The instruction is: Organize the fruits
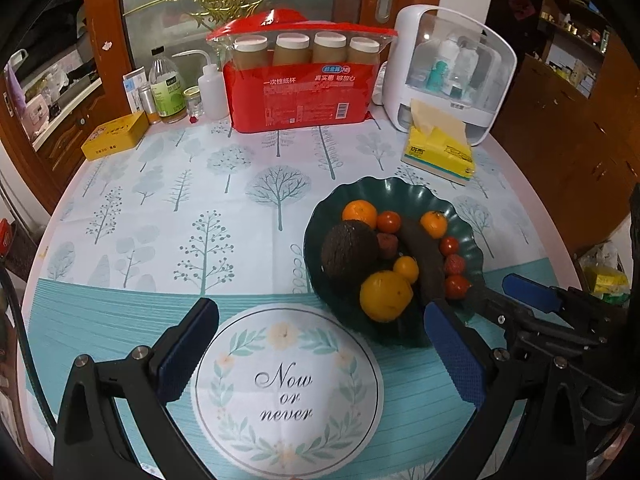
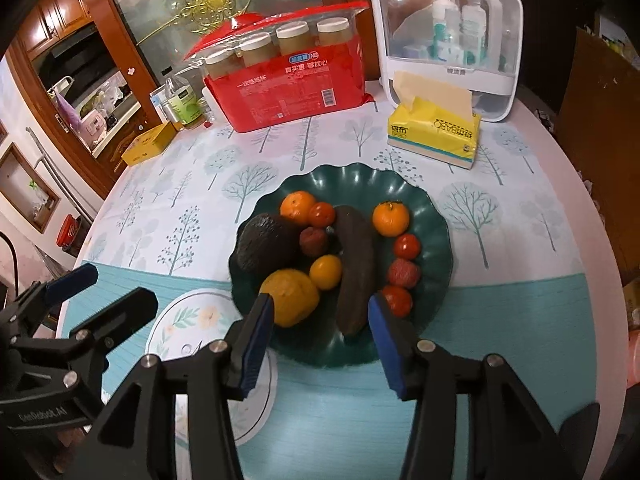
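Left wrist view: left gripper (image 1: 316,348) is held wide open & empty over the tablecloth medallion (image 1: 286,396); green plate (image 1: 384,190) lies ahead-right.

Right wrist view: right gripper (image 2: 322,334) is spread open, nothing held, at the plate's near rim. Dark banana (image 2: 354,270) is seen lengthwise between the fingers, approx. along the approach line; yellow citrus (image 2: 290,298) and cherry tomato (image 2: 397,301) crowd either side. Right gripper judged nearer.

We see a dark green scalloped plate (image 2: 434,216) just ahead of our right claw (image 2: 320,312), holding an avocado (image 2: 266,242), a blackened banana (image 2: 354,268) lying lengthwise, a large orange (image 2: 294,298), two mandarins (image 2: 297,206), cherry tomatoes (image 2: 407,246) and lychees (image 2: 403,273).
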`<state>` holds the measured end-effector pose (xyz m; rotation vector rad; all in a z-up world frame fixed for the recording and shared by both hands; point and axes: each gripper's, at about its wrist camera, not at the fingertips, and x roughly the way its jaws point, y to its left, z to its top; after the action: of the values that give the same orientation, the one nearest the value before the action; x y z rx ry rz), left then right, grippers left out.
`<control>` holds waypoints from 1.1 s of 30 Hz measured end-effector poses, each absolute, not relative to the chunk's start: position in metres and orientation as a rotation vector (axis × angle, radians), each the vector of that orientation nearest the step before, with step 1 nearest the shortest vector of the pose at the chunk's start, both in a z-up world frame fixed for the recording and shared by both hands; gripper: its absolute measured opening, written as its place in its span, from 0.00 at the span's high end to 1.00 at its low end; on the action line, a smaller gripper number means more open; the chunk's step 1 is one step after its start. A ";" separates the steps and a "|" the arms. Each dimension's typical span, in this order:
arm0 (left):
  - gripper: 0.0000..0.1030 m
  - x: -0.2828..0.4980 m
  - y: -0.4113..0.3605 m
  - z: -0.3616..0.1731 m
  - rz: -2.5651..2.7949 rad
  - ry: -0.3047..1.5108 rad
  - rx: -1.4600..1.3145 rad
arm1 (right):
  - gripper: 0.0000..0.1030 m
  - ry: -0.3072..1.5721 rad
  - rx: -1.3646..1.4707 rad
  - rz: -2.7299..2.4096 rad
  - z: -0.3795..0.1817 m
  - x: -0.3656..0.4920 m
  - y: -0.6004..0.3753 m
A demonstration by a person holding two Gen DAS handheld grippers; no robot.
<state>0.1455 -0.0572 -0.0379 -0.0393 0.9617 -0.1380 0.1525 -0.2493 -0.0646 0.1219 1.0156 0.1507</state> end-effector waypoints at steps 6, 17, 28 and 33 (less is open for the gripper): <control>0.01 0.116 -0.047 -0.024 -0.153 0.954 -0.005 | 0.46 1.003 0.142 0.117 -0.050 0.118 -0.240; 0.01 0.066 -0.022 -0.005 -0.096 0.928 0.016 | 0.40 0.957 0.118 0.076 -0.016 0.060 -0.210; 0.01 0.045 -0.002 0.009 -0.057 0.896 0.021 | 0.40 0.931 0.102 0.048 -0.001 0.038 -0.187; 0.01 0.041 0.001 0.009 -0.055 0.901 0.023 | 0.40 0.931 0.103 0.045 0.000 0.035 -0.183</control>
<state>0.0409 0.0009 0.0095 0.0233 0.9009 -0.0545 0.0347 -0.1826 0.0000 0.1025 0.9310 0.0446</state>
